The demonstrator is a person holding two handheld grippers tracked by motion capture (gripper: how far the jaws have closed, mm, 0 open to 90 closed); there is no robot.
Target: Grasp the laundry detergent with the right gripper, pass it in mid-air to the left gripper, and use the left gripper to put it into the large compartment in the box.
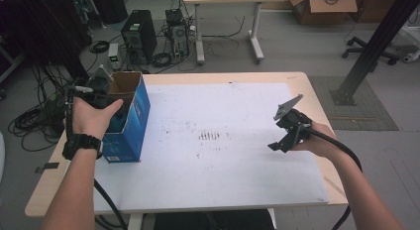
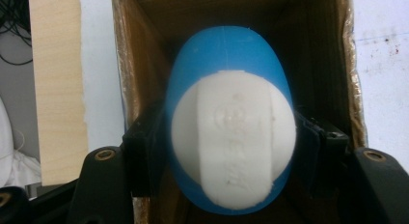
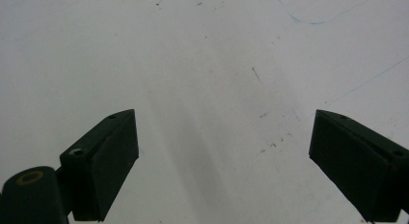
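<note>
**Now: left tongs on bottle in box, right tongs idle**

Left gripper (image 2: pixel 226 151) is down inside the box (image 1: pixel 130 118), jaws clamped on either side of a blue bottle (image 2: pixel 226 55) w/ white cap (image 2: pixel 234 142). In the left gripper view the cap faces the cam, raised lettering on it too blurred to read; brown cardboard walls stand close on both sides of the jaws. Left hand (image 1: pixel 94 116) sits at the box's open top, a black watch (image 1: pixel 81 143) on the wrist.

Right gripper (image 3: pixel 222 166) is well apart from the box, over the white mat (image 1: pixel 223 155), jaws wide apart w/ nothing btwn them. Mat under the jaws is bare, w/ small specks and faint pen lines. Right hand (image 1: pixel 317 141) holds it just above the mat, near the table's (image 1: pixel 317 98) right edge, cable trailing back along the forearm.
</note>
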